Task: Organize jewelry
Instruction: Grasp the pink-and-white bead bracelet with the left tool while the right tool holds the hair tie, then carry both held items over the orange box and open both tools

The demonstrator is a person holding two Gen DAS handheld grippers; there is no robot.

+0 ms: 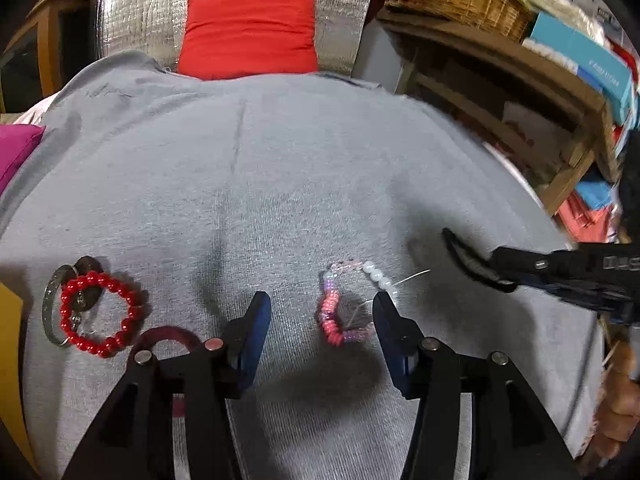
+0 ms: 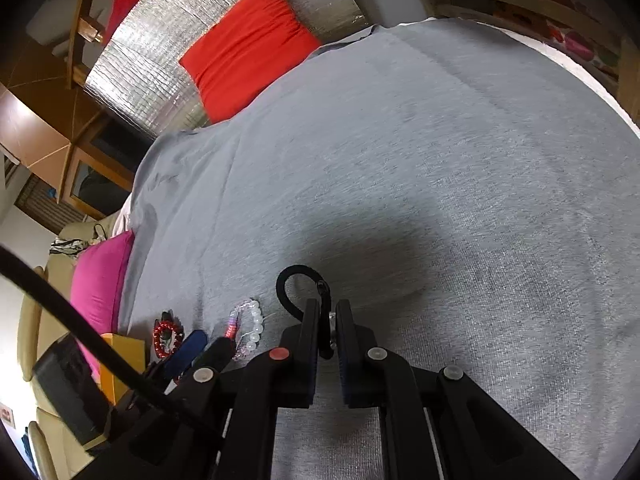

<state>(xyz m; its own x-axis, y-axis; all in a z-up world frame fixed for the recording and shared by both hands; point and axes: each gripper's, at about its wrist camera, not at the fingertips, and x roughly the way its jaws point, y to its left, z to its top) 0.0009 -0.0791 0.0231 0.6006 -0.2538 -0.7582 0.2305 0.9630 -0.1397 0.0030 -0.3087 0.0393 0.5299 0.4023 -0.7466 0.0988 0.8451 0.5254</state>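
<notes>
Jaws of the right gripper (image 2: 329, 334) are clamped on a black band (image 2: 294, 280); left gripper (image 1: 320, 320) jaws are held apart beside the pink bracelet (image 1: 334, 320).

Gray knit cloth (image 1: 304, 168) spread over a flat surface, jewelry laid on it.

Near left: red bead bracelet (image 1: 100, 314) lying over a silver ring (image 1: 50, 304) and a dark round piece (image 1: 89, 266); a maroon loop (image 1: 170, 334) just beside it. Centre: pink, lilac and white bead strand (image 1: 340, 312), curled, thread end loose. Black loop (image 2: 298, 280) to its right. Red cushion (image 1: 248, 34) at far edge, magenta cushion (image 1: 18, 148) at left edge.
</notes>
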